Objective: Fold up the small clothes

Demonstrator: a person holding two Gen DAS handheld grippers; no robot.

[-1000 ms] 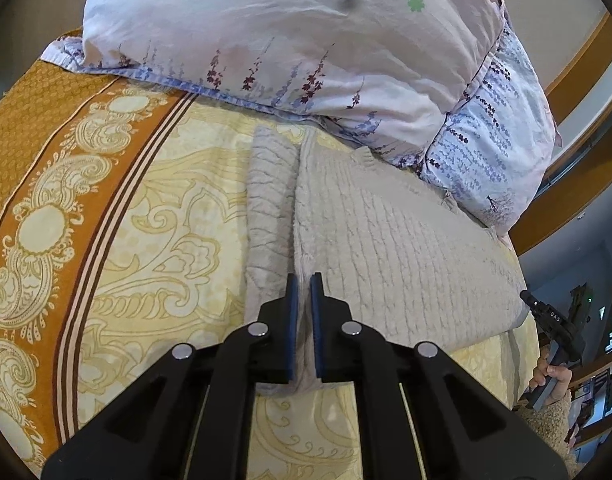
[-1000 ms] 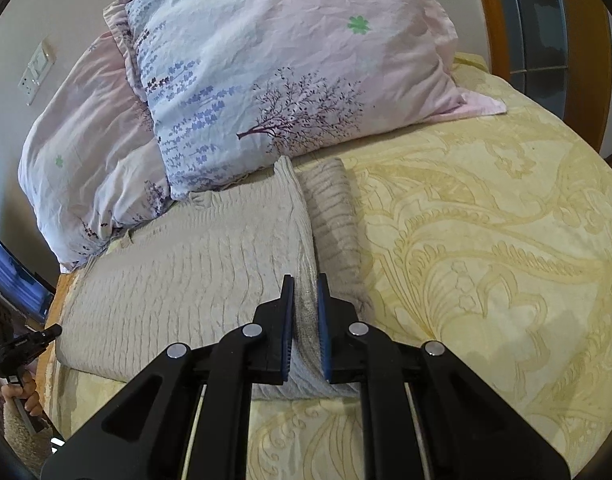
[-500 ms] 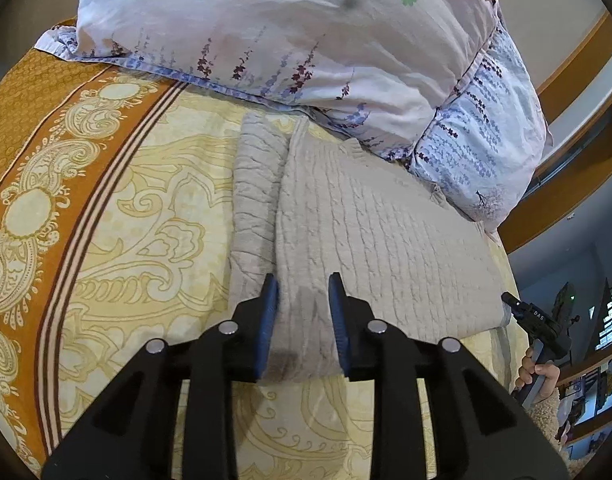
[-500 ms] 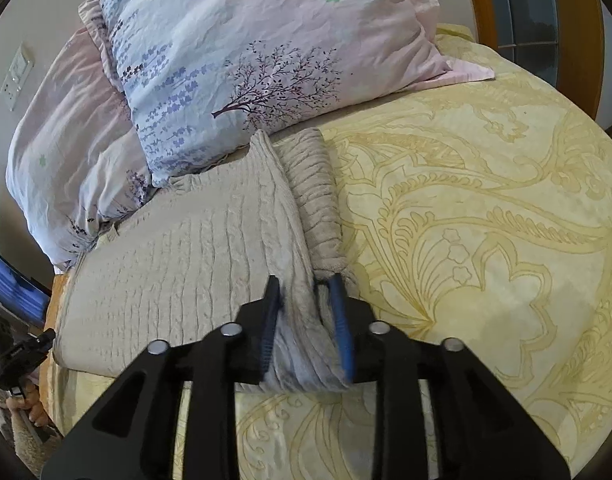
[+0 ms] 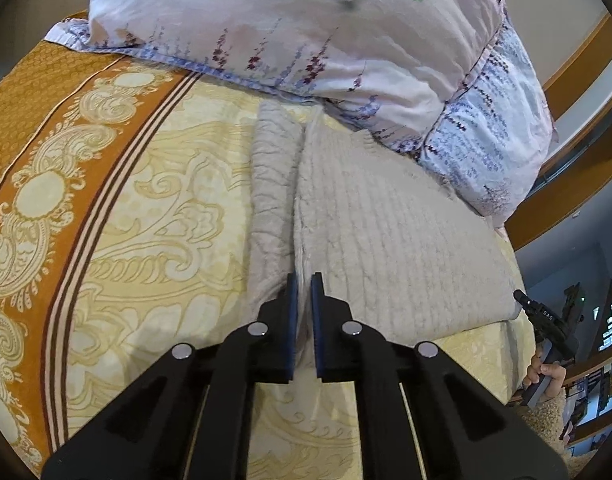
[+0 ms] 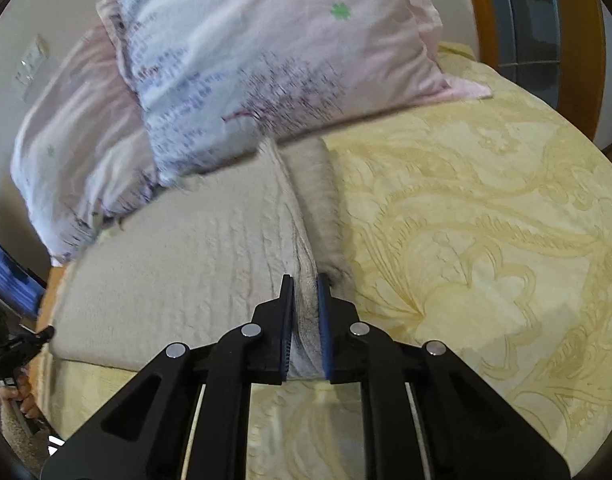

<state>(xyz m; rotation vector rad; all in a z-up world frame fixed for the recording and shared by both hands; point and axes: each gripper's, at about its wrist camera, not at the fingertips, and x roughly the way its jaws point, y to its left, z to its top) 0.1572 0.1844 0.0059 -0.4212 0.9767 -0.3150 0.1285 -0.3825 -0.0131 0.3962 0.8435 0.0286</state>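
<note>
A beige cable-knit sweater (image 5: pixel 378 232) lies flat on the bed, body up, with one sleeve (image 5: pixel 271 184) lying along its left edge. My left gripper (image 5: pixel 304 286) is shut on the sweater's near left hem corner. In the right wrist view the same sweater (image 6: pixel 193 256) lies with its other sleeve (image 6: pixel 318 188) along the right edge. My right gripper (image 6: pixel 306 286) is shut on the near right hem corner, with cloth bunched between the pads. Each view shows the other gripper at its edge, the right one (image 5: pixel 546 328) and the left one (image 6: pixel 17 348).
Two floral pillows (image 5: pixel 289 28) (image 6: pixel 265 60) lie against the far end of the sweater. The yellow patterned bedspread (image 6: pixel 486 240) has an orange border (image 5: pixel 57 128) at the left. A wooden bed frame (image 6: pixel 586 40) stands at the right.
Both grippers opened half a second ago and have now shut again on the sweater's hem corners. The right wrist view is blurred with motion.
</note>
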